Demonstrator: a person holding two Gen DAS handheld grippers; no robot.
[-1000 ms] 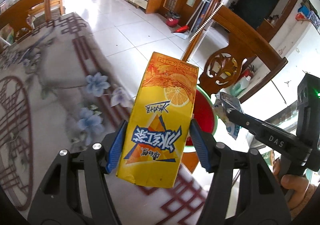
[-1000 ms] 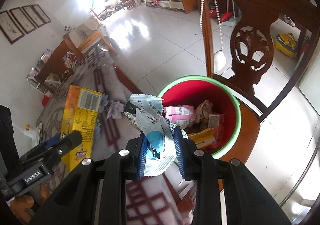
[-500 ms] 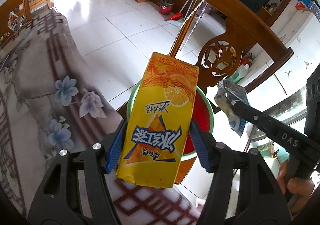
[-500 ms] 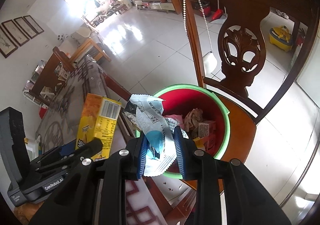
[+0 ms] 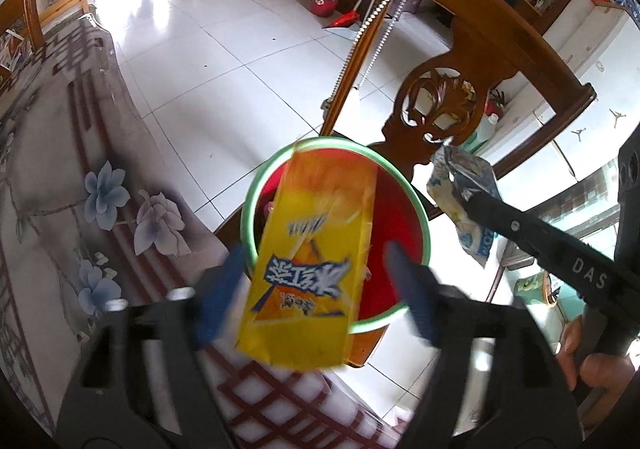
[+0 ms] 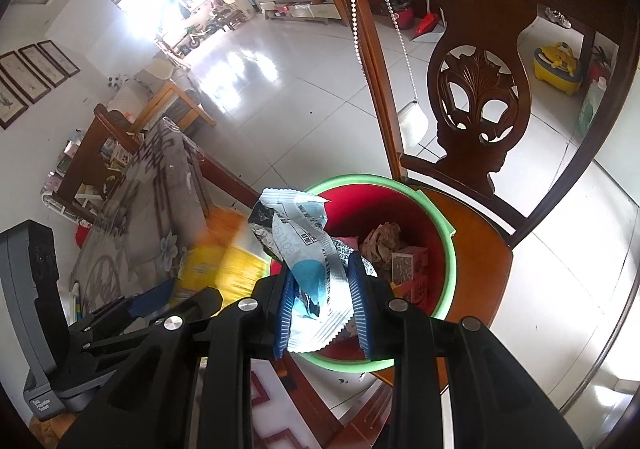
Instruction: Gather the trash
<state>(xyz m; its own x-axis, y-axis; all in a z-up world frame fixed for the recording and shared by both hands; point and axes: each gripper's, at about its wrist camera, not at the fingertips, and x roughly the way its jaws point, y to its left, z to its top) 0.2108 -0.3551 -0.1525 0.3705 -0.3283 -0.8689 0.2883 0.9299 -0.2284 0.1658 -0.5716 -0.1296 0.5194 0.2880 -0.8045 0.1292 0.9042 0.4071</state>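
A yellow drink carton is blurred between the spread blue pads of my left gripper, apart from both pads, above the red bin with a green rim. The carton also shows as a yellow blur in the right wrist view. My right gripper is shut on a crumpled silver and blue wrapper, held over the near edge of the bin. The wrapper also shows in the left wrist view. The bin holds several pieces of trash.
The bin stands on the seat of a carved wooden chair. A table with a flowered cloth lies to the left, its edge just below my grippers. A bead cord hangs by the chair back. White tiled floor lies beyond.
My left gripper has opened and the yellow carton has come free and slides down toward the bin. Both grippers have moved closer over the bin. The right gripper still holds the wrapper.
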